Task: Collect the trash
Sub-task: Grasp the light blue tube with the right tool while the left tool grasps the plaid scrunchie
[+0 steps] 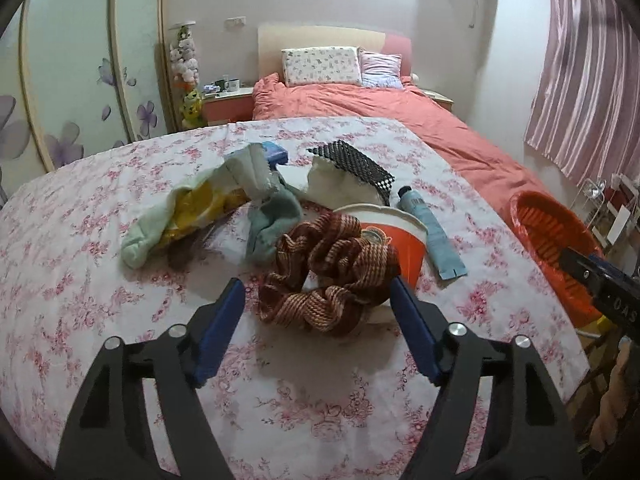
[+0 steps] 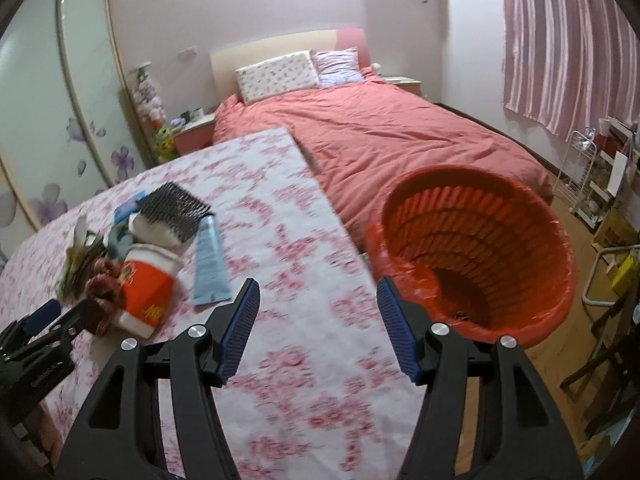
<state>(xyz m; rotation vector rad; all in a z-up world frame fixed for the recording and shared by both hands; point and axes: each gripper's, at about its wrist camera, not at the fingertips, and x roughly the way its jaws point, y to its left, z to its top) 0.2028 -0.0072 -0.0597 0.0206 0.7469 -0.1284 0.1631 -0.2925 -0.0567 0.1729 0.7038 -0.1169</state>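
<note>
On the flowered tablecloth [image 1: 100, 280] lies a heap: a brown striped scrunchie [image 1: 328, 276], an orange paper cup [image 1: 404, 248] on its side, a blue tube [image 1: 432, 236], a black studded brush [image 1: 352, 164], pale green socks [image 1: 148, 232] and a yellow wrapper [image 1: 196, 208]. My left gripper [image 1: 316, 286] is open; its blue pads flank the scrunchie's near end without pressing it. My right gripper [image 2: 316, 292] is open and empty over the table's right edge, beside the orange bin [image 2: 480, 220]. The cup [image 2: 148, 280] and tube [image 2: 208, 256] lie to its left.
The bin [image 1: 552, 248] stands on the floor against the table's right side. A bed with a pink cover [image 2: 380, 128] fills the far side, flowered wardrobe doors [image 1: 72, 80] the left. A wire rack [image 2: 580, 184] and boxes crowd the right wall.
</note>
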